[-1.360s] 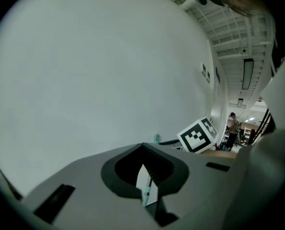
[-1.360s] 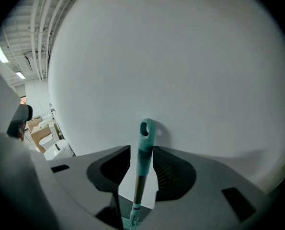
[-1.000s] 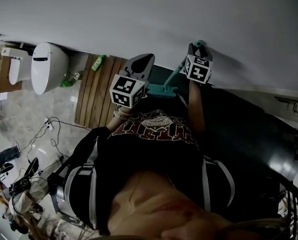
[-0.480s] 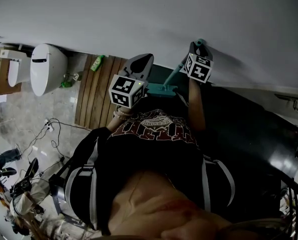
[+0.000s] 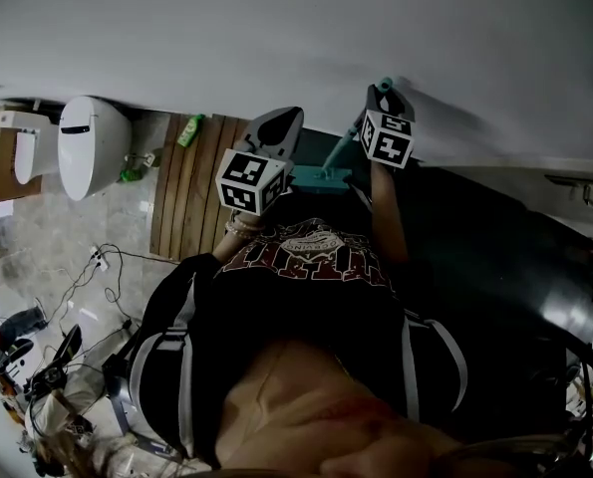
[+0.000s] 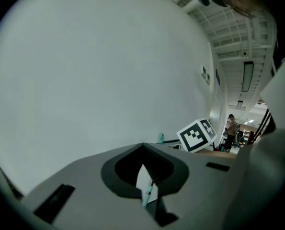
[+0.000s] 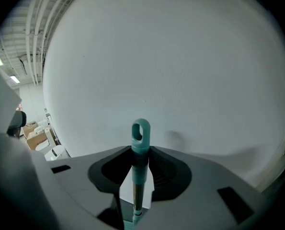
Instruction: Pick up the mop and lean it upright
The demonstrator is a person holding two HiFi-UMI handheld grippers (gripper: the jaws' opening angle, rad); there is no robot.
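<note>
mop [image 5: 348, 145]: teal handle with a hang loop at the top. it slants up from a teal lower part [image 5: 324, 170] to the loop, close before the wall [image 5: 276, 28]. whether the loop touches the wall cannot be told.
mop, right gripper view: the loop end [image 7: 141, 131] stands just past the jaw tips. the teal sleeve and a metal shaft run down between the pads.
right gripper [image 5: 382, 96]: jaws pressed onto the handle just under the loop, one pad on each side [image 7: 141, 159]. it is raised higher than the left gripper and nearer the wall.
left gripper [image 5: 279, 122]: tips drawn together with nothing between them [image 6: 143, 162]. a thin stretch of the teal handle shows through the slit below the tips, well beyond them. it hangs beside the mop's lower part, apart from the handle.
left gripper view, background: the right gripper's marker cube [image 6: 196, 134], with the loop end [image 6: 161, 138] just left of it. a distant person [image 6: 232, 128] stands in a lit room.
toilet [image 5: 87, 142]: white, at far left by the wall.
slat mat [image 5: 188, 182]: wooden, between the toilet and the left gripper.
bottle [image 5: 189, 129]: green, lying at the mat's upper edge.
cables [image 5: 92, 267]: loose on the pale floor at lower left.
dark floor [image 5: 495, 257]: right of the person, below the wall.
</note>
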